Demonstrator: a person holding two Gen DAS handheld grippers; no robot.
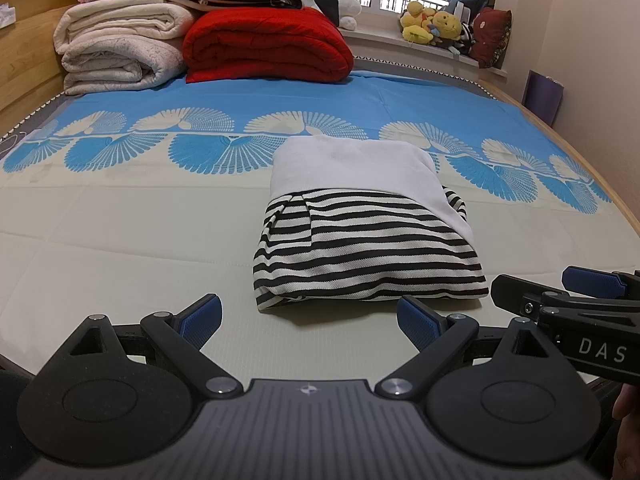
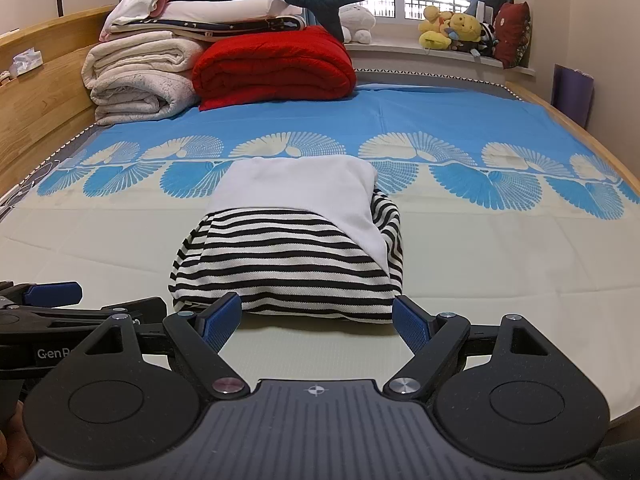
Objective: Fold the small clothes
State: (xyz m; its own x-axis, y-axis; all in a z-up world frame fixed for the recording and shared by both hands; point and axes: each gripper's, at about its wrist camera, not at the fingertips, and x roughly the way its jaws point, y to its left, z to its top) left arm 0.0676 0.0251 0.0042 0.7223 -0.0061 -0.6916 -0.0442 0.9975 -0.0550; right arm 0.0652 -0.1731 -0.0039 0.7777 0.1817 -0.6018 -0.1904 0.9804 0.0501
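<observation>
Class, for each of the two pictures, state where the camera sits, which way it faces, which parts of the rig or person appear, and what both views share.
Left wrist: sits on the left tongs, open, facing along the bed toward the window; the folded striped garment lies ahead, the right tongs enter at right.
Right wrist: sits on the right tongs, open, facing the same way; the left tongs enter at left.
Shared: garment, red blanket, plush toys.

Folded striped garment sits on the bed near its front edge, white part on top, left gripper spread wide and empty just short of it, right gripper alongside at the right edge.
</observation>
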